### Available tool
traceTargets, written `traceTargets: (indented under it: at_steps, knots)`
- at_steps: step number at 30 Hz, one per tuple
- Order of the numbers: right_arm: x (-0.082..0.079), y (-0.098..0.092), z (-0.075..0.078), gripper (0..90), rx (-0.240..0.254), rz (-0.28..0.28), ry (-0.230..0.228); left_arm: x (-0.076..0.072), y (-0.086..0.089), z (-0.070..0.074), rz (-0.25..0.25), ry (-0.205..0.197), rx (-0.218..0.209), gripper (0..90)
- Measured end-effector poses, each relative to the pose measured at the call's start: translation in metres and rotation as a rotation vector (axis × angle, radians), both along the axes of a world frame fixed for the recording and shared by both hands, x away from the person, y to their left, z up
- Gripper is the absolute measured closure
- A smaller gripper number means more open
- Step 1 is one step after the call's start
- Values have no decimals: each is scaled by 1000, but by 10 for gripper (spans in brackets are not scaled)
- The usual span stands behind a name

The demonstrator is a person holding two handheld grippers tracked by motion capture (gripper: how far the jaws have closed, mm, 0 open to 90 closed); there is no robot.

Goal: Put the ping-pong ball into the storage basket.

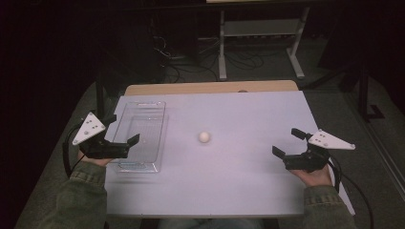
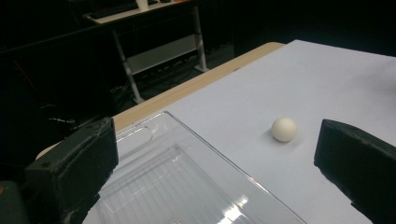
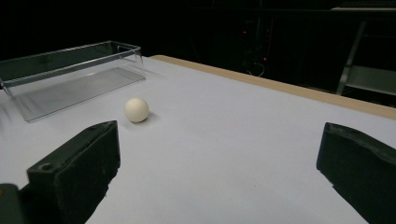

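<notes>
A small white ball (image 1: 204,137) (image 2: 284,129) (image 3: 136,109) rests on the white table sheet (image 1: 239,167) near its middle. A clear plastic bin (image 1: 141,135) (image 2: 177,186) (image 3: 70,77) lies empty at the left. My left gripper (image 1: 122,130) hovers at the bin's near left side, jaws wide open with nothing between them. At the right edge of the table my right gripper (image 1: 288,142) is open and empty too, well apart from the ball.
The wooden table edge (image 1: 210,88) shows beyond the sheet. A metal-framed shelf (image 1: 260,38) and cables stand on the dark floor behind the table. A person's sleeves (image 1: 81,195) enter from the bottom.
</notes>
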State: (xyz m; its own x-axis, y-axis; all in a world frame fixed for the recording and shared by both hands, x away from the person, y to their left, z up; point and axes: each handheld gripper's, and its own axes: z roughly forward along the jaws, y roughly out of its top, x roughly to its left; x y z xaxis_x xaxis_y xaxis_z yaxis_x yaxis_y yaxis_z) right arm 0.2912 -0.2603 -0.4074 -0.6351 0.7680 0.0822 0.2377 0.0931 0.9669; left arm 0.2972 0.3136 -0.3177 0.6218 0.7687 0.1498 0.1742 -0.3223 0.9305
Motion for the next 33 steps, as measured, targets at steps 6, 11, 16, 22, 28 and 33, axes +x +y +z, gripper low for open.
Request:
traceTargets:
  at_steps: [6, 11, 16, 22, 28, 33]
  knots:
    - [0, 0, 0, 0, -2, 0, 0, 7, -5, 1, -15, 18, 24, 0]
    - [0, 0, 0, 0, -3, 0, 3, 11, -10, 5, -28, 26, 43, 0]
    - [0, 0, 0, 0, -3, 0, 2, 15, -14, 9, -44, 28, 56, 0]
    - [0, 0, 0, 0, -5, 0, 6, 18, -21, 12, -58, 19, 77, 0]
    - [0, 1, -1, 0, -5, 2, 7, 22, -30, 13, -88, 35, 96, 0]
    - [0, 0, 0, 0, -3, 2, 6, 28, -36, 16, -105, 42, 112, 0]
